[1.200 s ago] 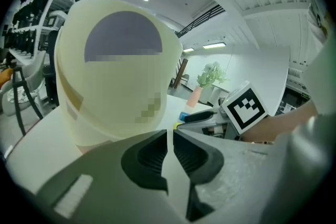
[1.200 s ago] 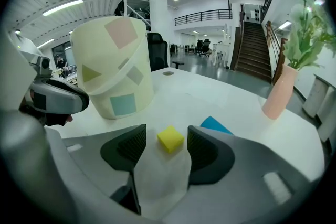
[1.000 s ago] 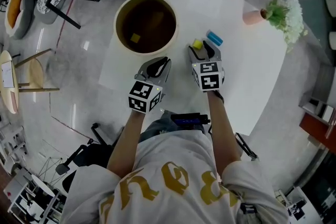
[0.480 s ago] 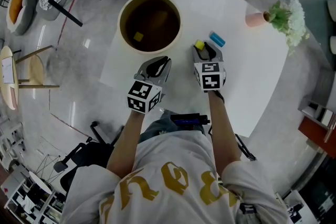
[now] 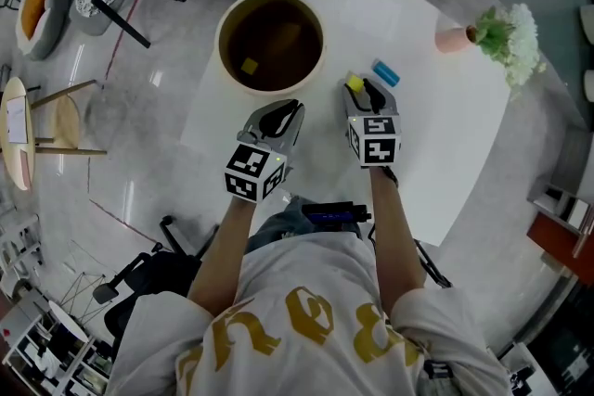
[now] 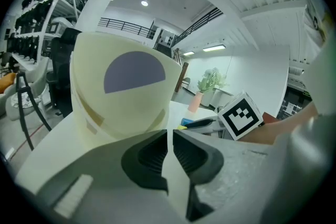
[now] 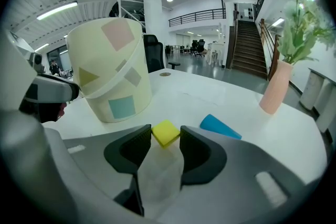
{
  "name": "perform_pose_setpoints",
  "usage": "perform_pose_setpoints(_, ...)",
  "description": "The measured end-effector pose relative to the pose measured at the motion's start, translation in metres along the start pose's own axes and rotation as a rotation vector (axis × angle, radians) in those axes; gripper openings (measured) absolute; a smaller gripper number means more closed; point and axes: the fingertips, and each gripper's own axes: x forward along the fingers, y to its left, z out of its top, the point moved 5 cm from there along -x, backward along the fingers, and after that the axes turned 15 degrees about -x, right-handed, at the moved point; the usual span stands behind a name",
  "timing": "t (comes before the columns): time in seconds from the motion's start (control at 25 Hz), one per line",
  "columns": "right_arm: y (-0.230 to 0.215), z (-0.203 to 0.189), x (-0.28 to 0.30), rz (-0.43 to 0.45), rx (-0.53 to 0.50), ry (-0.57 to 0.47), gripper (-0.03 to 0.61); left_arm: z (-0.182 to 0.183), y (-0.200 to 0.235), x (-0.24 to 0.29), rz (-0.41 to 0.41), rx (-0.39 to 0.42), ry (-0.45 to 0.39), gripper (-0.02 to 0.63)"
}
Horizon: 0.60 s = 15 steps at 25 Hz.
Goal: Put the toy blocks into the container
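Cream in colour, the container stands on the white table and hides much of its own inside. From the head view its floor is dark, and one small yellow piece shows there; whether more lies in the shadow cannot be told. In the left gripper view the container fills the frame and its top is cut off by the wide-angle bend.

Two blocks lie outside the container, both to its right in the head view. The yellow block sits between the jaws of the right gripper, which have just been closing; both pads now touch it, pinching it at their tips, and only its upper corner shows past them. The blue block lies just beside it, farther from the container, its near end cut off by the right jaw.

The left gripper hangs near the container's front wall, jaws drawn together to a thin slit with nothing in it.

One pink vase with a plant stands well apart from the container, at the table's far right.
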Motion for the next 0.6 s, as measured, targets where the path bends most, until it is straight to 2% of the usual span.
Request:
perform_pose_setpoints(0.44,0.005,0.018,-0.024,0.051,0.114,-0.111,0.199,0.012,-0.005,-0.013,-0.007,-0.005,-0.047,0.04)
perform_pose_setpoints(0.6,0.005,0.026,-0.035,0.055,0.126,-0.147,0.199,0.017,-0.007,-0.019,-0.009,-0.007,-0.063,0.037)
